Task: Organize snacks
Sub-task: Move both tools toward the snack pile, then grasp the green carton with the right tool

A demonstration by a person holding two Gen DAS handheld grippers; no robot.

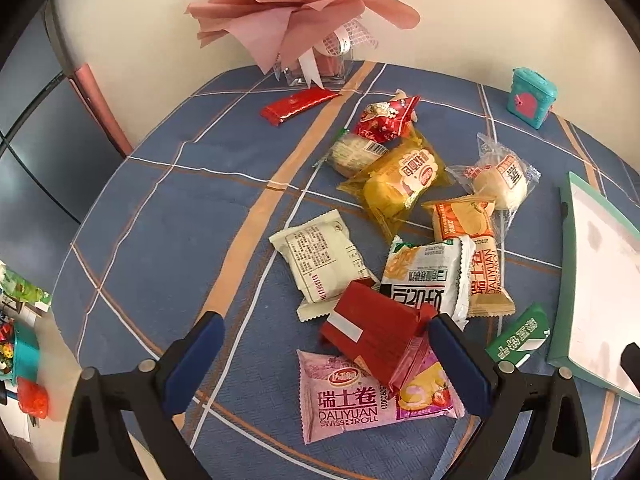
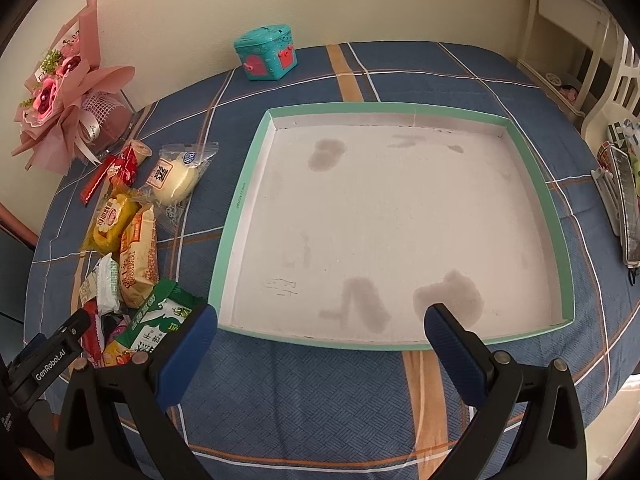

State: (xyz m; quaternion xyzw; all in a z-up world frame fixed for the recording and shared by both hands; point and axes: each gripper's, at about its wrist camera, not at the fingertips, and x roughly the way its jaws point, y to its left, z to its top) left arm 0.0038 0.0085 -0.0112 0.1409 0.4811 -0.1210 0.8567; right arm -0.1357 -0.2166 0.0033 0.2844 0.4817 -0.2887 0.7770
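Right now the left gripper (image 1: pixel 326 364) hangs over the snack pile on the blue checked tablecloth (image 1: pixel 168 216), jaws spread wide and gripping nothing; a red box (image 1: pixel 376 332) sits between its blue fingers, lying across a pink Swiss roll packet (image 1: pixel 352 400). Just beyond lie a cream packet (image 1: pixel 320 260), a white-and-green packet (image 1: pixel 428 276), a yellow cake (image 1: pixel 396 184) and a round white bun (image 1: pixel 500 184). Over on the other side, the right gripper (image 2: pixel 320 336) hovers wide open and empty-handed at the near edge of the green-rimmed tray (image 2: pixel 560 216), whose stained white floor holds no snacks. A green milk carton (image 2: pixel 160 320) lies just left of it.
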